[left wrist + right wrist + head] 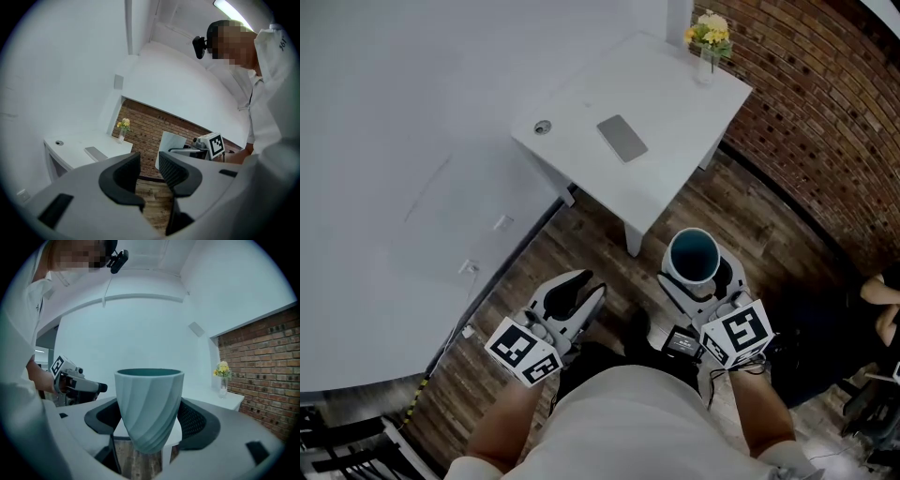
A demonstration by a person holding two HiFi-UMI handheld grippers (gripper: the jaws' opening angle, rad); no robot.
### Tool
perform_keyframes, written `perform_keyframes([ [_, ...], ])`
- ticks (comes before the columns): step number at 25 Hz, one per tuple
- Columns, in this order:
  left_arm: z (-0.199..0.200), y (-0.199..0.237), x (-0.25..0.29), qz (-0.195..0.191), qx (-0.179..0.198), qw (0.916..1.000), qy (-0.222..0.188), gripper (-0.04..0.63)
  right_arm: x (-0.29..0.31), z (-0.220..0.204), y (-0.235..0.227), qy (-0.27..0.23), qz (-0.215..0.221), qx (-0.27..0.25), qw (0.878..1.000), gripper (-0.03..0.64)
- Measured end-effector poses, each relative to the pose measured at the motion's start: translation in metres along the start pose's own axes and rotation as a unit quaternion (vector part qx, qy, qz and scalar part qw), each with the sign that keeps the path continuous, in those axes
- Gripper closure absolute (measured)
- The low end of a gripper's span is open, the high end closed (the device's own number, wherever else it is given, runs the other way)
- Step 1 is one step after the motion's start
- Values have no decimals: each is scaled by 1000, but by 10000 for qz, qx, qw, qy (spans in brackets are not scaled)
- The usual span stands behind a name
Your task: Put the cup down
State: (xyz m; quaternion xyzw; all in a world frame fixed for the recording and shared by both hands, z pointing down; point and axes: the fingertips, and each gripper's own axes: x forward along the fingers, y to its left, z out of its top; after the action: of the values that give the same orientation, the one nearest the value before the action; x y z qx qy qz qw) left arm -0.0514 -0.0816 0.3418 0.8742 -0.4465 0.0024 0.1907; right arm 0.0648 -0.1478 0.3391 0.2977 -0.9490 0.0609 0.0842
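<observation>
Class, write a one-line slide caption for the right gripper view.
Right gripper holds a pale teal cup upright above the wooden floor.

Your cup (149, 404) is pale grey-blue with swirling ridges, teal inside. The far table (675, 112) is white, with a grey slab (622, 138) and yellow flowers (710, 30). The wall (825, 94) at right is red-brown brick. The floor (581, 239) is dark wood planks.

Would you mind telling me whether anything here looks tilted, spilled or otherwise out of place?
Nothing stands out. The cup sits upright in the right tongs, the left tongs are open and empty, and the vase stands upright on the table.
</observation>
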Motion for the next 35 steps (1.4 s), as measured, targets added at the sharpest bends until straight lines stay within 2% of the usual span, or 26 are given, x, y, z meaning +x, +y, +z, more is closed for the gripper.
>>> perform_keyframes([
  [8,4,20,13,-96,-42,9999,39,466,22,-3,-10,85,-70,15,9999,244],
  [24,15,66,17,-802,-25,9961,371,466,61,-2,-8,94,-768,194,9968,244],
  [28,11,67,27,-822,-71,9958,387,466,61,-5,-11,134,-714,156,9972,244],
  [35,-2,63,50,-640,-230,9968,414,466,64,-19,-37,271,-499,149,9983,244],
])
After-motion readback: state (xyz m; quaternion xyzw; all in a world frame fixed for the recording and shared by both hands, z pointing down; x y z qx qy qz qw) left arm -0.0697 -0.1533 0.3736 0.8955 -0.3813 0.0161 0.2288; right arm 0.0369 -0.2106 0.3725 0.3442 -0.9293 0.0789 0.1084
